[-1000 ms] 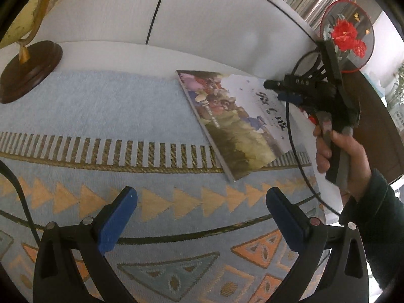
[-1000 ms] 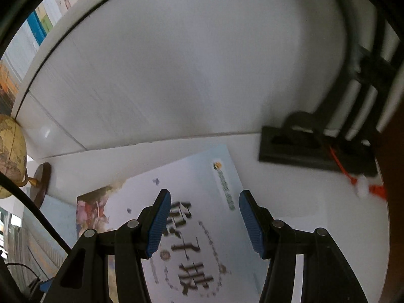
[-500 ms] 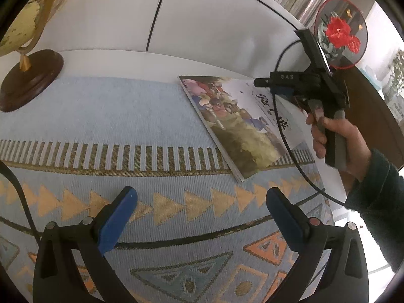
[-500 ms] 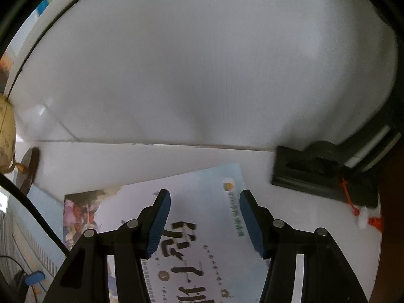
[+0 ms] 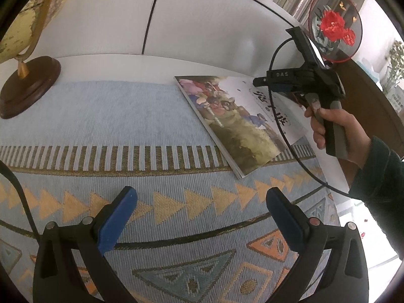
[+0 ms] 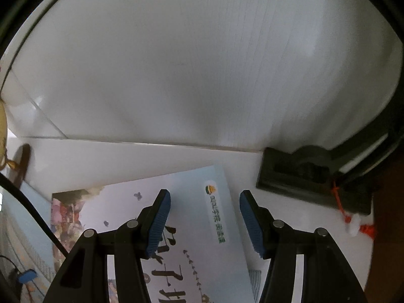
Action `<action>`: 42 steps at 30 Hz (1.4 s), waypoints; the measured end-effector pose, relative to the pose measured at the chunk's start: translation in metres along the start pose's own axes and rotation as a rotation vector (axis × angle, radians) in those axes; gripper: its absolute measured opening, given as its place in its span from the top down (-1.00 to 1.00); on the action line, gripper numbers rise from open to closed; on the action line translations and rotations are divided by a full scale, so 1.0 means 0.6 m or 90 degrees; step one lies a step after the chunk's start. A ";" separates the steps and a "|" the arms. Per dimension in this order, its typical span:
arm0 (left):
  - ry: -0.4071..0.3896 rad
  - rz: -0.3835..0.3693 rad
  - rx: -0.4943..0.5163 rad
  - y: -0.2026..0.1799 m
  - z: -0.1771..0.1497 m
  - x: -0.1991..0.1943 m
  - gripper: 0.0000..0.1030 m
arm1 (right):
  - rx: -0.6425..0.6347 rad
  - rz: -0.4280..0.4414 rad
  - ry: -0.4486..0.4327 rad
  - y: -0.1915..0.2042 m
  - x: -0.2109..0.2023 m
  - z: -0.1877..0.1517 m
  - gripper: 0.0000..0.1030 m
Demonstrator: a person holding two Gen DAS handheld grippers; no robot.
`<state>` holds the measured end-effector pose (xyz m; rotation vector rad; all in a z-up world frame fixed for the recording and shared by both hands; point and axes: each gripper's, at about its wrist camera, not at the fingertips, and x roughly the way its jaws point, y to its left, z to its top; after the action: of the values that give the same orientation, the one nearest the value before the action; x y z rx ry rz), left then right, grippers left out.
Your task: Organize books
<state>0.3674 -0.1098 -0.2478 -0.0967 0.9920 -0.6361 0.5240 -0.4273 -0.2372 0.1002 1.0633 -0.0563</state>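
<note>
A thin picture book (image 5: 234,116) with a colourful cover lies flat, partly on a patterned blue cloth (image 5: 106,116) and partly on the white tabletop. My left gripper (image 5: 200,218) hovers open over the cloth, well short of the book, with nothing between its blue pads. A hand holds my right gripper over the book's far right part in the left wrist view. In the right wrist view the right gripper (image 6: 204,221) points down at the book (image 6: 192,202), its jaws apart above the pale cover near the far edge, pads pressing on nothing.
A globe on a dark wooden base (image 5: 27,85) stands at the far left. A round red flower ornament (image 5: 334,27) on a black stand (image 6: 313,184) sits at the far right beside the white cabinet front (image 5: 202,20). Shelved books show above.
The right gripper has shifted toward the book's far edge and rolled a little; the black stand and cabinet now fill more of its view. The left gripper has stayed put.
</note>
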 end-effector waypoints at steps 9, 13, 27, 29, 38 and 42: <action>-0.023 0.013 0.045 -0.009 -0.013 -0.001 -0.98 | 0.092 0.064 0.003 -0.058 -0.009 -0.004 -0.07; -0.024 0.023 0.053 -0.012 -0.012 0.001 -0.98 | 0.102 0.098 -0.001 -0.084 -0.014 -0.009 -0.08; -0.027 0.011 0.051 -0.017 0.001 0.007 -0.99 | 0.013 0.149 0.005 -0.044 -0.026 -0.008 -0.14; -0.011 -0.013 0.049 -0.021 0.015 0.018 -0.99 | -0.008 0.177 0.020 -0.027 -0.026 -0.010 -0.14; 0.030 -0.051 0.013 -0.027 -0.031 -0.015 -0.98 | -0.195 0.165 0.051 0.101 -0.041 -0.072 -0.25; 0.046 -0.051 -0.004 -0.046 -0.086 -0.049 -0.98 | -0.214 0.197 0.067 0.129 -0.057 -0.107 -0.29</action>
<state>0.3021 -0.1057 -0.2451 -0.1197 1.0635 -0.7140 0.4587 -0.3436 -0.2341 -0.0368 1.1371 0.4101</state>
